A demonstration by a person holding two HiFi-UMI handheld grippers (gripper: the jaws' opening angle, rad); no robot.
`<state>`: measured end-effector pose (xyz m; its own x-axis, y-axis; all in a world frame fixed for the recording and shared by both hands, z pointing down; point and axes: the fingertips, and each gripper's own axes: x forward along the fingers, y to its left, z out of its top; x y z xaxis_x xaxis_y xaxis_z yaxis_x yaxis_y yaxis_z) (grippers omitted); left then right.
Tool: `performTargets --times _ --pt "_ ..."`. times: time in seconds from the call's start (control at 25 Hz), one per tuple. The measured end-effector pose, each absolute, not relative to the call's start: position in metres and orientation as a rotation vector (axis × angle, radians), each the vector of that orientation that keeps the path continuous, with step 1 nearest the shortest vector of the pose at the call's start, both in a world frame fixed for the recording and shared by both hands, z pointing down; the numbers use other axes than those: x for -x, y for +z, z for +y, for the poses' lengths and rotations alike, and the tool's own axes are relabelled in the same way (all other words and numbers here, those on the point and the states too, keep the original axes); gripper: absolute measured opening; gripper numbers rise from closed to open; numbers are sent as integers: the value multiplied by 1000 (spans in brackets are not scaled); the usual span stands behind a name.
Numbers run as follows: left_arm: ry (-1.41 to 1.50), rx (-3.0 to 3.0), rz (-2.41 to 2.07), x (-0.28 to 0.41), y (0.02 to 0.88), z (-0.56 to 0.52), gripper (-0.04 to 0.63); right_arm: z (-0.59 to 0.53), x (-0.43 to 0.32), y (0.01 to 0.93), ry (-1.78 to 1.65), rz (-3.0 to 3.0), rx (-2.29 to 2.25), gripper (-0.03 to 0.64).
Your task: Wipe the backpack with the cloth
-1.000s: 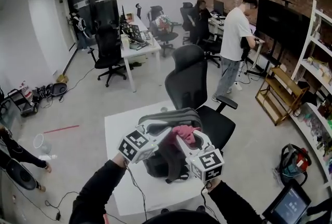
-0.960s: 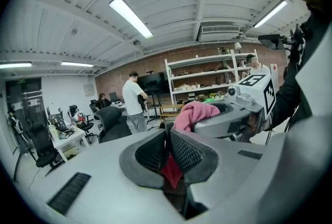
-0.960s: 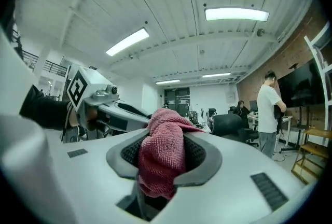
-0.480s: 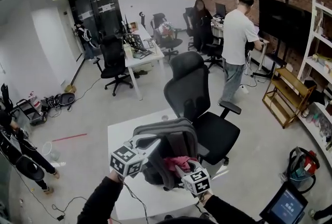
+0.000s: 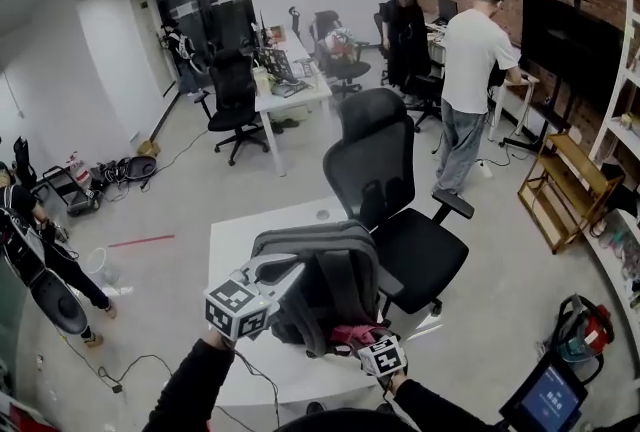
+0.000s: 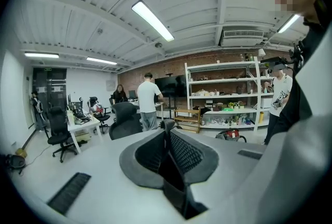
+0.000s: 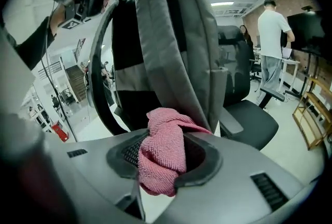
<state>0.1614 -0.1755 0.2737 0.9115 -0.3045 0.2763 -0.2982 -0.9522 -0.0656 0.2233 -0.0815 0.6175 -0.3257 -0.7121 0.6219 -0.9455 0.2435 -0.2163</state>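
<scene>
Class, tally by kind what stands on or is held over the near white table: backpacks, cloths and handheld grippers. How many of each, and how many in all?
Grey fabric backpack: 1
Pink terry cloth: 1
Handheld two-jaw grippers: 2 (left gripper, right gripper)
Total: 4

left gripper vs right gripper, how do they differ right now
The left gripper is clamped on a black strap near the top of the backpack; the right gripper is clamped on the pink cloth. The left gripper is held high, by the backpack's top; the right gripper is low, near its base. Both are shut on something.
</scene>
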Motion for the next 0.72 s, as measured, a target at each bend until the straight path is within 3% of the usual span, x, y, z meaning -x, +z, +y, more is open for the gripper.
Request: performTargets --times 0.28,0.72 --pt "-429 3013 518 -153 280 -175 43 -78 -244 629 730 -2066 -1467 141" --pt "-431 3052 488 -154 279 -176 43 -133 -215 339 32 -2421 -1661 141"
